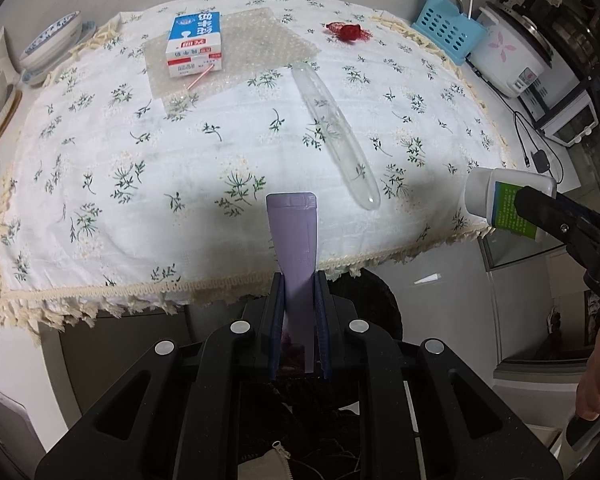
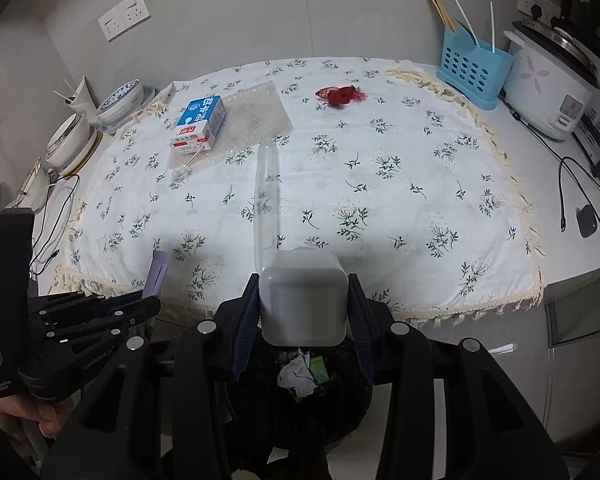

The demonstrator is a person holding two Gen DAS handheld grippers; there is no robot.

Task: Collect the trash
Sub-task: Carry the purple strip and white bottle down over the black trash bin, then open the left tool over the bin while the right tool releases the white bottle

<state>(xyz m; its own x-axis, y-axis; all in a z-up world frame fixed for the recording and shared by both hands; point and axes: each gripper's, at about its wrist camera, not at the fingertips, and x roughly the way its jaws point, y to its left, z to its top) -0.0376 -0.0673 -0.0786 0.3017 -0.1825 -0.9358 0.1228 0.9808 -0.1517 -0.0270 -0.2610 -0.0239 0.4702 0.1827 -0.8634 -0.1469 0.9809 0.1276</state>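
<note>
My left gripper [image 1: 299, 288] is shut on a flat purple tube [image 1: 294, 232], held over the table's near edge above a dark trash bag [image 1: 376, 300]. It also shows in the right wrist view [image 2: 156, 276]. My right gripper [image 2: 303, 292] is shut on a white plastic bottle [image 2: 303, 300] with a green label [image 1: 508, 204], held above the dark trash bag [image 2: 300, 392] that holds crumpled paper. On the floral tablecloth [image 2: 380, 200] lie a blue-and-white milk carton [image 2: 199, 122], a bubble-wrap sheet [image 2: 256, 116], a long clear plastic tube [image 2: 267, 200] and a red scrap [image 2: 340, 94].
Bowls and cups [image 2: 112, 104] stand at the table's left. A blue utensil basket [image 2: 474, 70], a rice cooker [image 2: 552, 84] and a black cable with a plug [image 2: 588, 216] are at the right. Wall sockets [image 2: 124, 16] are behind.
</note>
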